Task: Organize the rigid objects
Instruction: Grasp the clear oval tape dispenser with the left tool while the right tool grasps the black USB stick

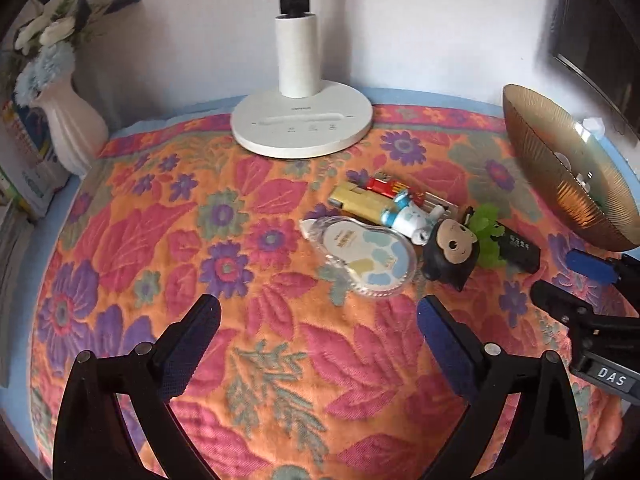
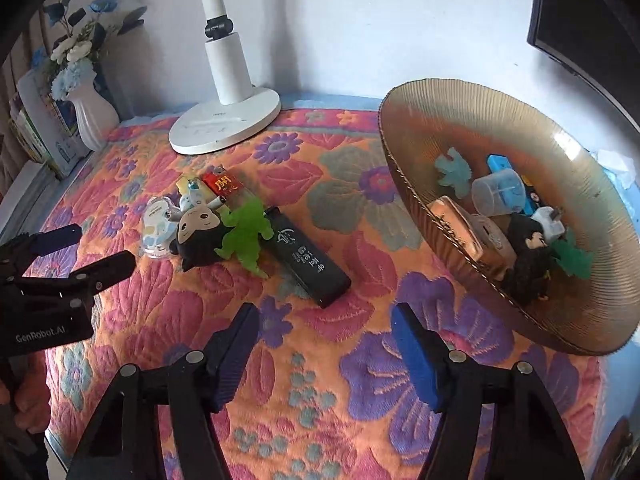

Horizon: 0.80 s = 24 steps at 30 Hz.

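While both tongs are hanging wide open and holding nothing, a pick-up step is getting ready. The left tongs (image 1: 318, 312) are pointing at the clear plastic tape roller (image 1: 362, 258), at about one o'clock from them. The right tongs (image 2: 326, 322) are facing the long black lighter (image 2: 308, 256) at twelve o'clock, lying on the flowery desk cloth (image 2: 360, 392). Next, I think, they need to close on it and carry it to the ribbed amber glass bowl (image 2: 472, 108) at two o'clock.

Pale wall (image 1: 420, 20), floral tablecloth (image 1: 240, 280), white lamp base (image 1: 302, 124), vase of flowers (image 1: 68, 128)
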### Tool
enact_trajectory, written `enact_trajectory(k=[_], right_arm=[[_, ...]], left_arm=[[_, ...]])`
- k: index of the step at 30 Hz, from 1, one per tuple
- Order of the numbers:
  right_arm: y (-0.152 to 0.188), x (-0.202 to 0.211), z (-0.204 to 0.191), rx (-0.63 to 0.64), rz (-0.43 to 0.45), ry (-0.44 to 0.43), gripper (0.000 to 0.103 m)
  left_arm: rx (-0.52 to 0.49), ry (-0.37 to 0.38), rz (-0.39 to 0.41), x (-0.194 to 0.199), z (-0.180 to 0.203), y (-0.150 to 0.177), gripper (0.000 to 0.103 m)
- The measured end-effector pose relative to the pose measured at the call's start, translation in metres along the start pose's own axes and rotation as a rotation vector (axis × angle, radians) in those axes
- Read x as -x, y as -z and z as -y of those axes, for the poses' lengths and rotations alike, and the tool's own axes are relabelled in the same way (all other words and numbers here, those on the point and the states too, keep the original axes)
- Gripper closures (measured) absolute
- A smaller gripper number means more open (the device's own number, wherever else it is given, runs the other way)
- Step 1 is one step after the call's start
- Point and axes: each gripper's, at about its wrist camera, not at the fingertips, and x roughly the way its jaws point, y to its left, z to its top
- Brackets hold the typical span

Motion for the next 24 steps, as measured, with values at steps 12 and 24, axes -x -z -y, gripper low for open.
enact_trajectory(k=[12, 24], right_arm=[[-0.018, -0.038, -0.017, 0.061, 0.036, 0.044, 0.040], [0.034, 0.001, -0.035, 0.083, 0.005, -0.046, 0.079]], left_arm=[[0.021, 0.012, 0.023, -0.042, 0.009, -0.017, 0.023], [-0.276, 0.308, 0.044, 0.031, 0.004, 0.061, 0.040]])
